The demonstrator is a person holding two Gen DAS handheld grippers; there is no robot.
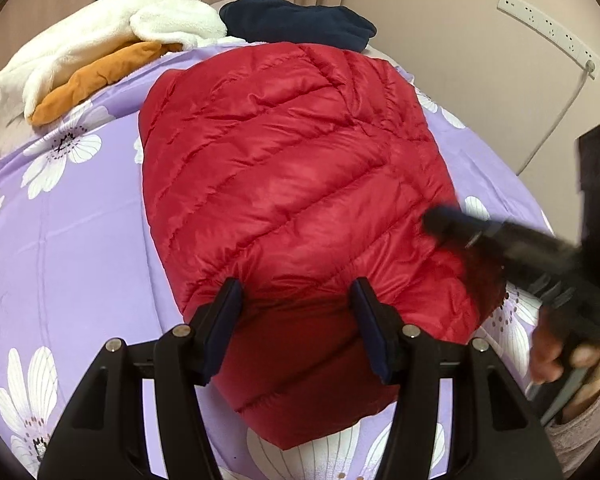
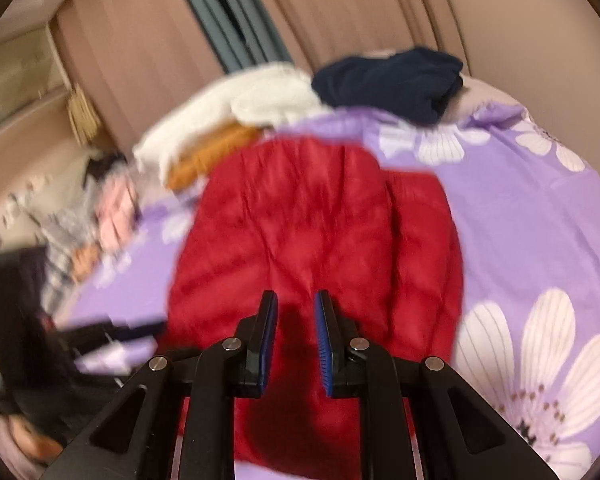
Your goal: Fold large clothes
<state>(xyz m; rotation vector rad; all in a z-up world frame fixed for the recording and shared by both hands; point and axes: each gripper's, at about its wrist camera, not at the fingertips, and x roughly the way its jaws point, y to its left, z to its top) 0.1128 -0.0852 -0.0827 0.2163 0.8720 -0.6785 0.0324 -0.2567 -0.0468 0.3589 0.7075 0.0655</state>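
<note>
Left fingers [image 1: 298, 322] half open, straddling the near end of the red jacket [image 1: 296, 184]. Fabric sits between the pads, but I can't tell if they press on it; reads as unclamped. Right fingers [image 2: 296, 342] narrow, a clear gap between the pads, nothing gripped, jacket below them. Right wrist view is blurred, so the fine detail there is unreliable.

Jacket lies on the bed [image 1: 80, 240], on the purple flowered sheet, roughly centred. Already a compact padded bundle: sides look tucked in, no sleeves showing. From the right wrist view a narrower strip of red lies along its right edge, likely a folded-in sleeve or side panel.

Other clothes at the far end of the bed: white fleece [image 1: 112, 36], orange piece [image 1: 100, 76] under it, navy piece [image 1: 300, 20]. Well apart from the jacket.

Step, as I judge it: lengthwise folds done, both hands at the near end setting up the crosswise fold. Right gripper body shows blurred in the left wrist view, just beside the jacket's right edge.

Next move needs:
- both fingers clamped on the near end, one per corner, through all layers
- lift together and carry toward the far end
- go slow; slippery puffy fabric tends to spring back and slide out
- press down after to squeeze out the air
</note>
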